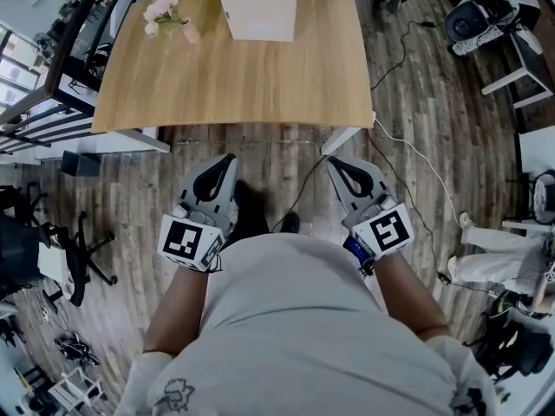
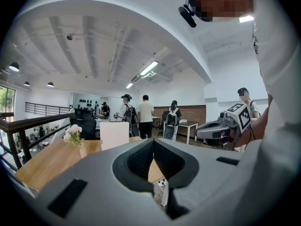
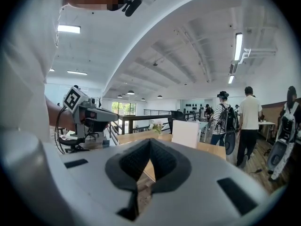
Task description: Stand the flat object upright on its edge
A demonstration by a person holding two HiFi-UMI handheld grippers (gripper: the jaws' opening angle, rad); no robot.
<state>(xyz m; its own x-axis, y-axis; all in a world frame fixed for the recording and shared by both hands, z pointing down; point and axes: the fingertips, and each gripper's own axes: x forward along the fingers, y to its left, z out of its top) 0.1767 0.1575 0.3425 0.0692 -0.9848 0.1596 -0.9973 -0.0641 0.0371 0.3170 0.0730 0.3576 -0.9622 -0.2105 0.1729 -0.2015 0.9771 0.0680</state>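
The left tool [image 1: 229,158] and right tool [image 1: 333,161] are being held closed, empty, short of the table [image 1: 234,89]; the white board [image 1: 258,5] is standing at the table's far edge, pink flowers [image 1: 161,10] at the table's far-left corner.

Overhead we look steeply down; gripper views look level from well back, sharing table [image 1: 234,76] and white board [image 1: 257,5].

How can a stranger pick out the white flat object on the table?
Find the wooden table. Near its far edge stands a plain white rectangular panel. Its only neighbour, to its left, is a small bunch of pale flowers.
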